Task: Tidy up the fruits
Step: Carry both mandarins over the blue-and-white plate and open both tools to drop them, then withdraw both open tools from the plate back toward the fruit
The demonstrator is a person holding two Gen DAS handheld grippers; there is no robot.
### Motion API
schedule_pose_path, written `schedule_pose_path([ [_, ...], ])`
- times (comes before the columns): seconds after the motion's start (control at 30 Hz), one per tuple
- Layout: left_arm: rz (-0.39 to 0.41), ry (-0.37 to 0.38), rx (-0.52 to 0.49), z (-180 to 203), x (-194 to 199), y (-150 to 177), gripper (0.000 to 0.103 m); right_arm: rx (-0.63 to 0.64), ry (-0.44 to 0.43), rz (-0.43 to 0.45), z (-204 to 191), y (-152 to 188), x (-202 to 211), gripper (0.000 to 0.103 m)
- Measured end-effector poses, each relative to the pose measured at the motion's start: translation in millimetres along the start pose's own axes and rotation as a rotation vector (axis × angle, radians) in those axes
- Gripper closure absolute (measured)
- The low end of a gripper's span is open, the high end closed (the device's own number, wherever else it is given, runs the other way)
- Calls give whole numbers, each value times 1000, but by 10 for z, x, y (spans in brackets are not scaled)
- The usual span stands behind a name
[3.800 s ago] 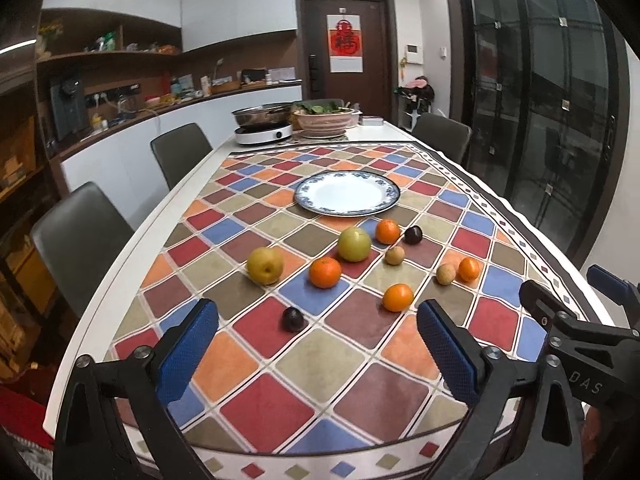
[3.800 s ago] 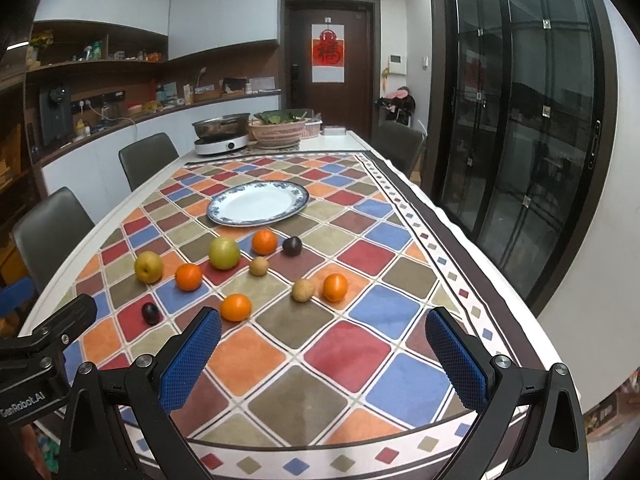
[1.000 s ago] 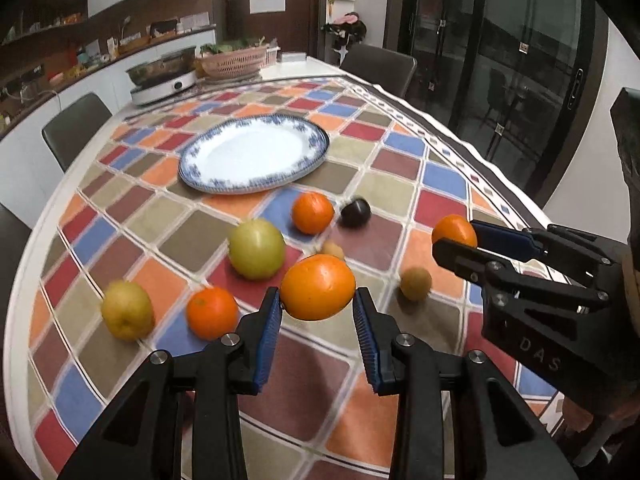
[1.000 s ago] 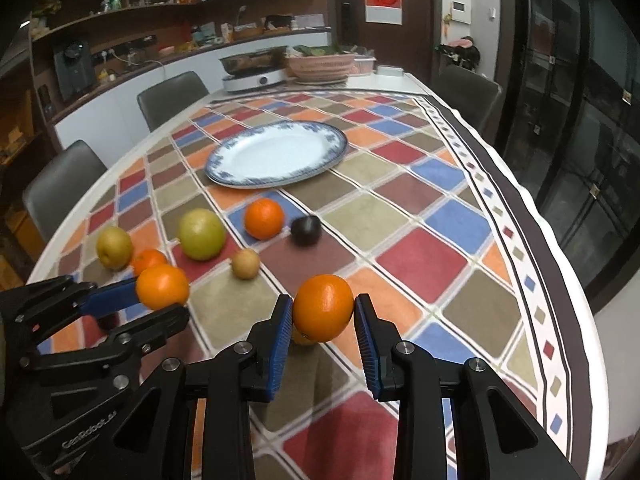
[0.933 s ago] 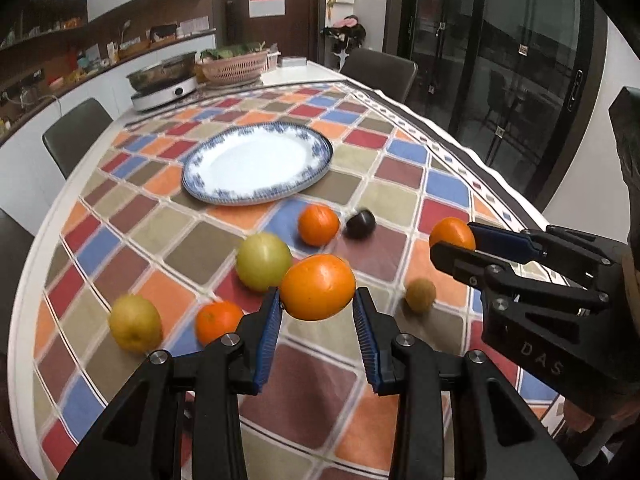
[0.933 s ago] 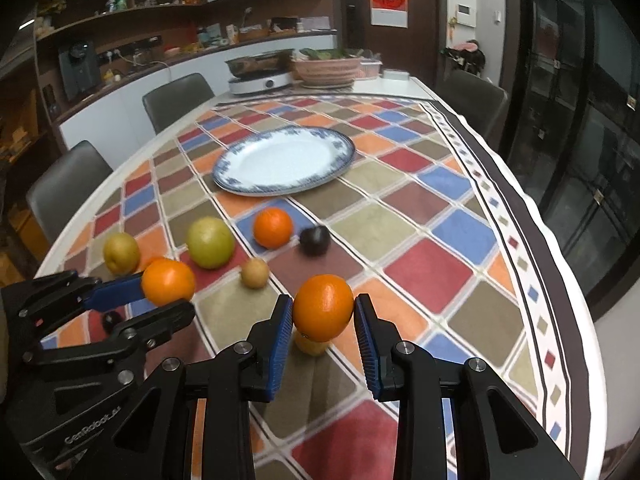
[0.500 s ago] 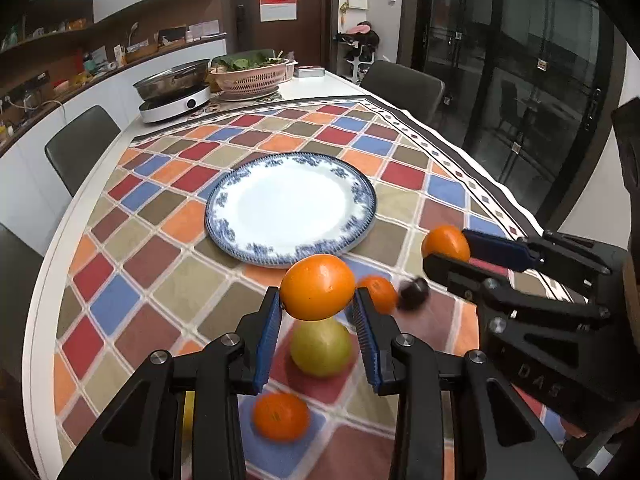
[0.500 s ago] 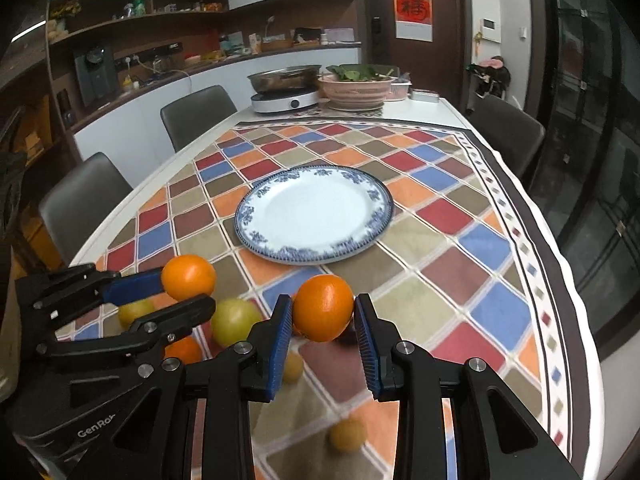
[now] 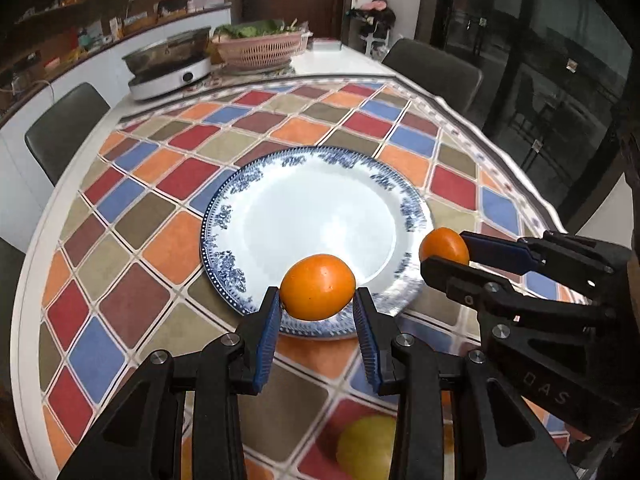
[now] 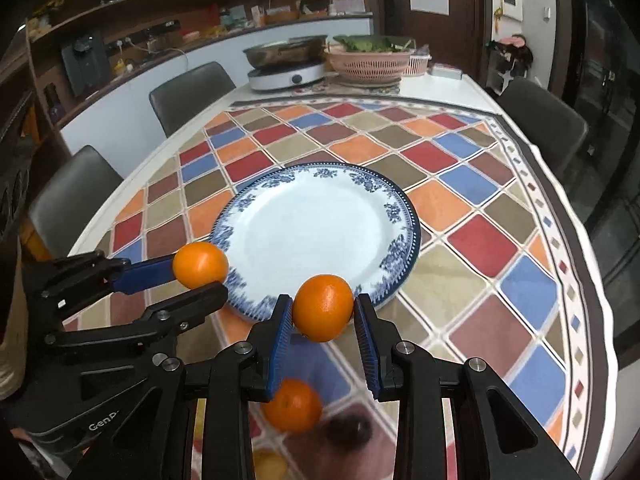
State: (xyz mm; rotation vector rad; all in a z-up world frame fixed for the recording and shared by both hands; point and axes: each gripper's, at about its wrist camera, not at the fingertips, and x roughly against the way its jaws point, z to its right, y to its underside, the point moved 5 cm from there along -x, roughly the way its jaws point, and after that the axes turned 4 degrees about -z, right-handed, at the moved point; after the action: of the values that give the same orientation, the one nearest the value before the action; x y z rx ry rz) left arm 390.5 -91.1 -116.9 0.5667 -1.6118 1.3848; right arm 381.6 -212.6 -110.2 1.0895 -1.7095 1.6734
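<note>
My left gripper [image 9: 318,304] is shut on an orange [image 9: 318,286] held over the near rim of the blue-patterned white plate [image 9: 320,216]. My right gripper [image 10: 323,314] is shut on a second orange [image 10: 323,307] just short of the plate [image 10: 316,236] at its near right edge. Each gripper shows in the other's view: the right one [image 9: 446,254] with its orange [image 9: 444,246] at the plate's right rim, the left one [image 10: 200,272] with its orange [image 10: 200,264] at the left rim. The plate holds no fruit.
Below the grippers lie a green-yellow fruit [image 9: 366,442], a loose orange [image 10: 292,406] and a dark plum [image 10: 346,426] on the chequered tablecloth. A cooker with a pan [image 9: 168,66] and a pink basket of greens [image 9: 260,46] stand at the far end. Chairs [image 10: 188,94] line the table.
Both grippers have carried their oranges forward from over the loose fruit to the near rim of the plate. The plate now fills the middle of both views; the grips are unchanged.
</note>
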Motion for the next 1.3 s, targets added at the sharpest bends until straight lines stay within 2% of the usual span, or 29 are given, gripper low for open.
schedule_pose_path([
  [0.2, -62, 13, 35, -78, -249, -43, 66, -33, -11, -69, 80, -84, -305, 71],
  [0.33, -72, 4, 27, -78, -265, -30, 66, -19, 2, -65, 77, -122, -328, 70],
  [0.43, -55, -6, 21, -80, -192, -30, 58, -10, 13, -59, 77, -160, -286, 69],
  [0.63, -11, -46, 29, -70, 168, 90, 57, -29, 61, -24, 83, -108, -22, 65],
  [1.0, 128, -139, 47, 108, 1110, 729, 32, -65, 91, 102, -113, 475, 776, 47],
  [1.13, 168, -164, 92, 101, 1395, 964, 15, -62, 138, 144, -215, 703, 1065, 36],
  [1.3, 219, -215, 137, 73, 1677, 1243, 6, -30, 165, 212, -407, 918, 1388, 28],
])
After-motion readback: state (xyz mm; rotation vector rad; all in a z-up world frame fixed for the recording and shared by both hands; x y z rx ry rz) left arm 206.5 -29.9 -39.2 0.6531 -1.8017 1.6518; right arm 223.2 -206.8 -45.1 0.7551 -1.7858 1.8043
